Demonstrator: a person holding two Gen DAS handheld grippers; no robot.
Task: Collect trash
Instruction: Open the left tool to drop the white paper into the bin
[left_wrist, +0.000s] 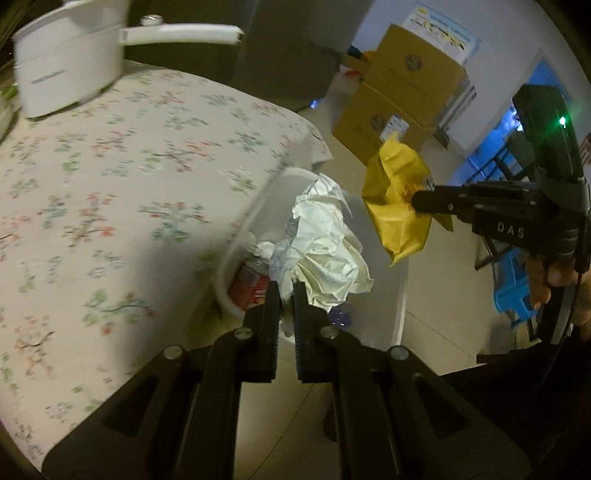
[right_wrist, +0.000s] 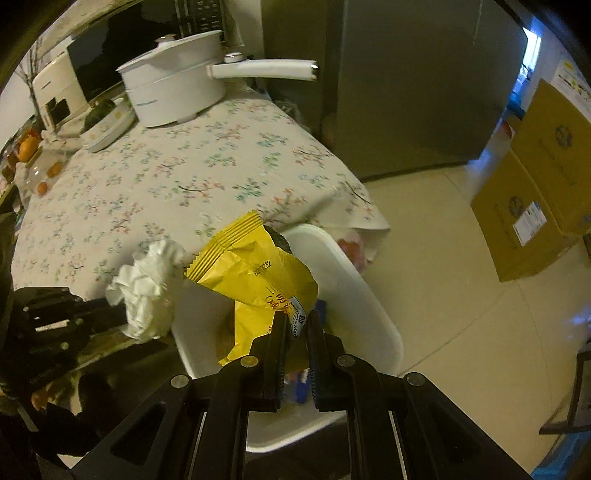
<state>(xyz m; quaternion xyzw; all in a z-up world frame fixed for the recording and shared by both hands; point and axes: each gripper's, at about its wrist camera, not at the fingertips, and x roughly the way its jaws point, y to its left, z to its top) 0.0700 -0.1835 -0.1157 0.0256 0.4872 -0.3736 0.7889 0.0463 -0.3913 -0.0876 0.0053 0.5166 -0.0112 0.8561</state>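
Note:
My left gripper is shut on a crumpled white paper and holds it over the white trash bin beside the table. In the bin lies a red can. My right gripper is shut on a yellow snack wrapper, hanging above the same white bin. The left wrist view shows the right gripper at the right with the yellow wrapper in its tip. In the right wrist view the white paper hangs at the left, over the bin's near edge.
A table with a floral cloth stands beside the bin, with a white pot and a dish at its far side. Cardboard boxes are stacked on the tiled floor to the right. A grey cabinet stands behind.

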